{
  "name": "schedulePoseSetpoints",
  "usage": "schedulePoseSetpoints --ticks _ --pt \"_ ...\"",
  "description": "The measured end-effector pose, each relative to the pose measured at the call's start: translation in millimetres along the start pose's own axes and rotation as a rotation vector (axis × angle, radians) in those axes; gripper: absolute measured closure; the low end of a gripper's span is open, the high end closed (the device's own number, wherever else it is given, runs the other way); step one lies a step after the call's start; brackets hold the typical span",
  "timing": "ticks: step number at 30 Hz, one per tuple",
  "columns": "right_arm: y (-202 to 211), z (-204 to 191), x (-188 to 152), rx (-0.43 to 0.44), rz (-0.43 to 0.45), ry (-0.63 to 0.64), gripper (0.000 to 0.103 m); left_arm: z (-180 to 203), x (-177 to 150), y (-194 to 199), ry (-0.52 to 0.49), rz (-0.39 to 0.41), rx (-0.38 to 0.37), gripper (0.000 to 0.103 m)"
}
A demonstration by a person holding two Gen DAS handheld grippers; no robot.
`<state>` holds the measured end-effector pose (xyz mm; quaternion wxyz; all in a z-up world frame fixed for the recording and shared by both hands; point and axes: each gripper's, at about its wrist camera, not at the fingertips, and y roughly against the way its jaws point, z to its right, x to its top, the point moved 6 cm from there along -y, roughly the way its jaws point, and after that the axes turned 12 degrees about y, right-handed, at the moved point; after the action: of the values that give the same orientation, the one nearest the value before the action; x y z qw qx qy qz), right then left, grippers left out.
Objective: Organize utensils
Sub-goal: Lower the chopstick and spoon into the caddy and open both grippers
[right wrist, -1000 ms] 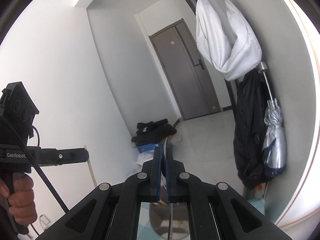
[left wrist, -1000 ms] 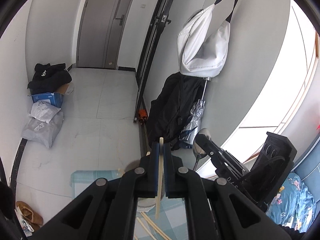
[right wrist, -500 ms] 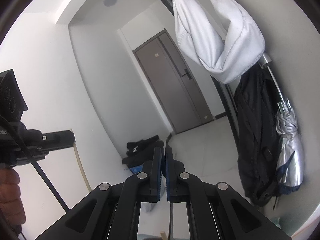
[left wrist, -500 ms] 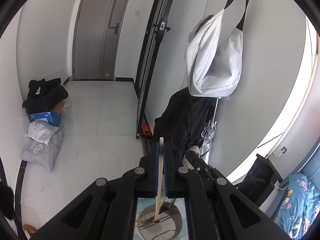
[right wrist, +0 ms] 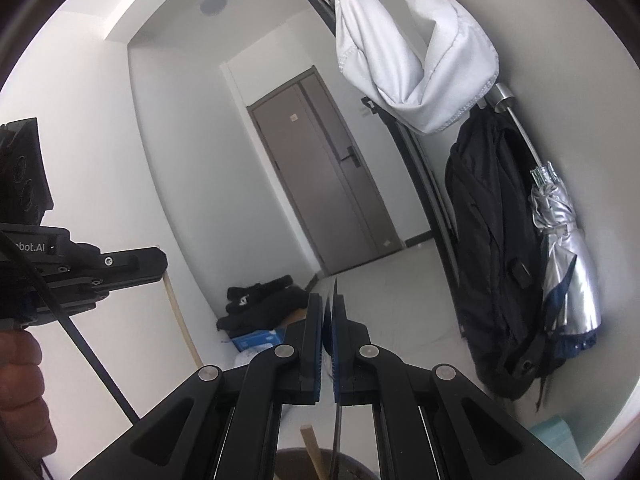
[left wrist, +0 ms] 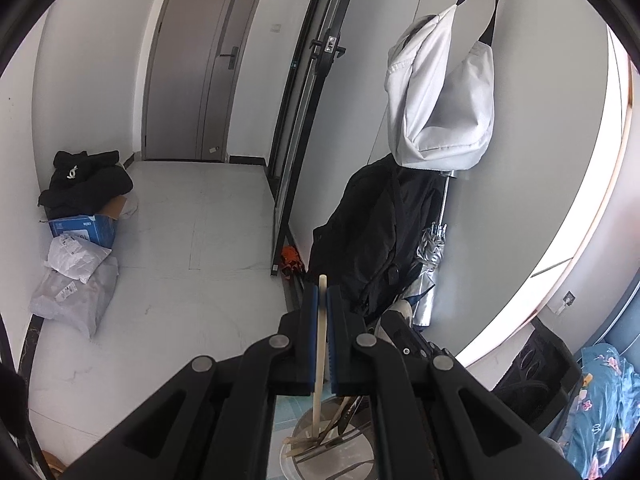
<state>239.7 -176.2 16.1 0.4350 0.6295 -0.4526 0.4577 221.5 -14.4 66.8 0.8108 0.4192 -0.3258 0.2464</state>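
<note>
My left gripper (left wrist: 322, 292) is shut on a pale wooden chopstick (left wrist: 319, 344) that hangs down into a round metal utensil holder (left wrist: 316, 460) with several utensils in it. My right gripper (right wrist: 329, 300) is shut on a thin dark metal utensil (right wrist: 336, 420), held upright over the same holder (right wrist: 320, 464), where a wooden stick end (right wrist: 310, 446) shows. The right gripper's body appears in the left wrist view (left wrist: 404, 340), just right of my left gripper. The left gripper appears at the left in the right wrist view (right wrist: 100, 268).
Both cameras look out over a hallway floor with a grey door (left wrist: 196, 64), a hanging white bag (left wrist: 440, 92), a black coat (left wrist: 372, 236) and a silver umbrella (right wrist: 568, 248). Bags and a blue box (left wrist: 80, 232) lie by the left wall. A teal mat (left wrist: 280, 412) lies under the holder.
Both grippers have tilted upward, so the views have risen. The chopstick in my left gripper has come over the holder, which now shows below. Both stay shut.
</note>
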Motion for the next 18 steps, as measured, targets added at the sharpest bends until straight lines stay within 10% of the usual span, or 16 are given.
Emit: schedulePoseSetpoints --ticks 18 --pt "22.4 -24.6 -58.3 0.113 -0.285 0.146 0.099 -7.2 -50.1 -8.3 0.066 -0.088 0.029 0.102"
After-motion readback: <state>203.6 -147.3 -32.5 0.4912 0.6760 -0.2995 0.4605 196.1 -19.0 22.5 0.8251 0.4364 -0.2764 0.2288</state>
